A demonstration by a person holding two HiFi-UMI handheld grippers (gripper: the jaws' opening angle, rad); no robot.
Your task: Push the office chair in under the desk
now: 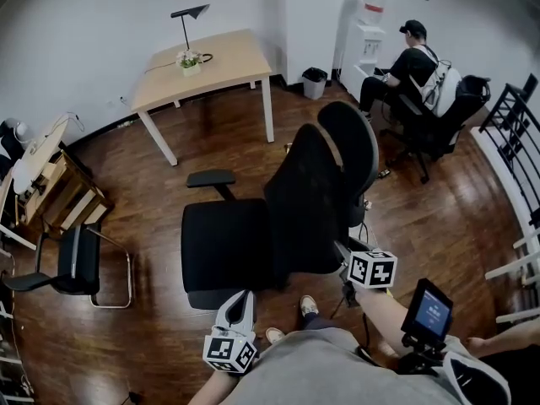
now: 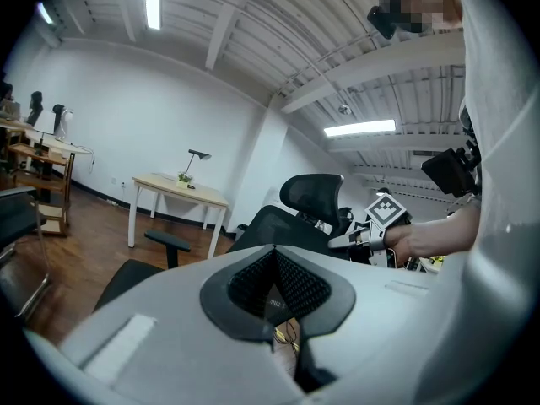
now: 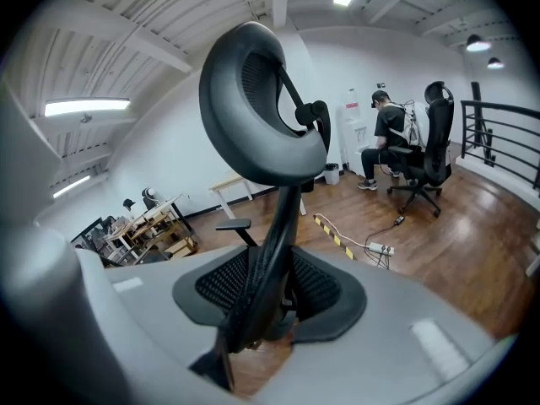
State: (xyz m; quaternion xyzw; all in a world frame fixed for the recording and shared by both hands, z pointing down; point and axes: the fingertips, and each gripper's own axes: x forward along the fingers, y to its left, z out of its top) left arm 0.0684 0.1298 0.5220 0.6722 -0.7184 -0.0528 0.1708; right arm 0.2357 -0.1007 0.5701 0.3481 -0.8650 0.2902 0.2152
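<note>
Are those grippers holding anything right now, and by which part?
The right gripper appears to clamp the office chair by its backrest edge, below the headrest. The left gripper is shut on nothing.

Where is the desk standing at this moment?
In the head view the desk stands at the upper left by the white wall, beyond the office chair, with bare wooden floor between them.
</note>
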